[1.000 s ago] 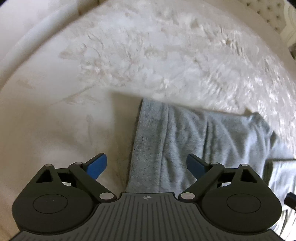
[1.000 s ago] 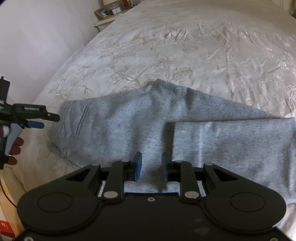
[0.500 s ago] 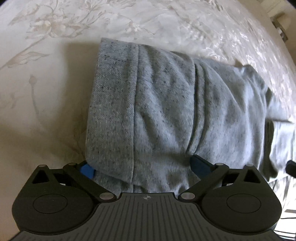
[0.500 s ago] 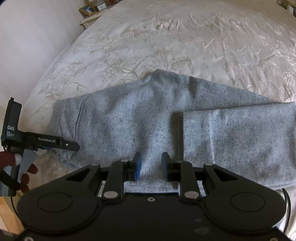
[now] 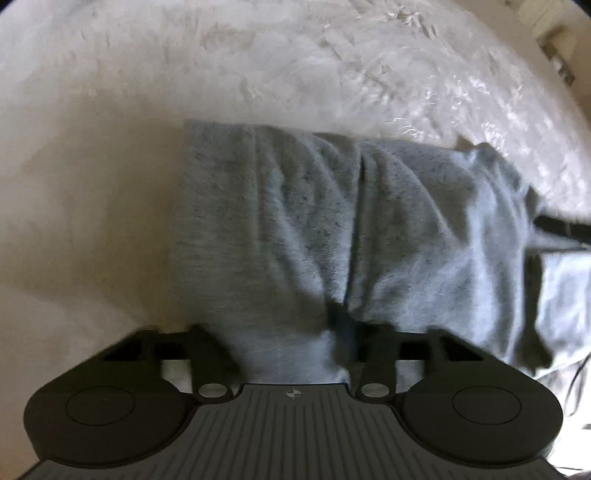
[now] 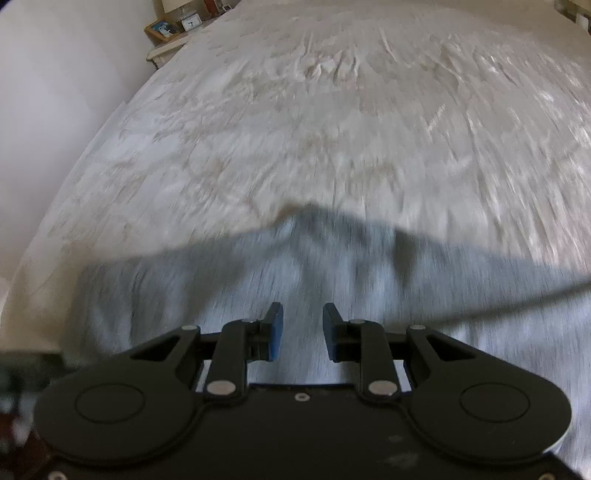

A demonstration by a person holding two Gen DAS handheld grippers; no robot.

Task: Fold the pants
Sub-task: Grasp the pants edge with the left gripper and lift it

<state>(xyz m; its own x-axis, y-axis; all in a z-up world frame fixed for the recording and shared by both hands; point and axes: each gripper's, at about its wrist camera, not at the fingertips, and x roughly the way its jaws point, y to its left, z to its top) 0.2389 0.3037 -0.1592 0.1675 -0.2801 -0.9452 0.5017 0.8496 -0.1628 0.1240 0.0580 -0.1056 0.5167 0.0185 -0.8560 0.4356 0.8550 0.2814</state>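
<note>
Grey sweatpants (image 5: 332,229) lie folded lengthwise on a cream bedspread (image 5: 258,66). In the left wrist view my left gripper (image 5: 291,343) has closed on the waistband end; the cloth bunches between its fingers and hides the pads. In the right wrist view, which is blurred, the pants (image 6: 332,273) fill the lower half. My right gripper (image 6: 302,330) hovers over the cloth near its near edge, jaws a small gap apart with nothing between them. The right gripper's tip (image 5: 561,227) shows dark at the right edge of the left wrist view.
The cream embroidered bedspread (image 6: 332,110) stretches away behind the pants. A bedside table (image 6: 173,33) with a picture frame and a small clock stands at the far left corner, by a white wall.
My left gripper has closed on the waistband end, which now bunches between the fingers. My right gripper has moved forward and lower over the pants; its jaw gap is unchanged.
</note>
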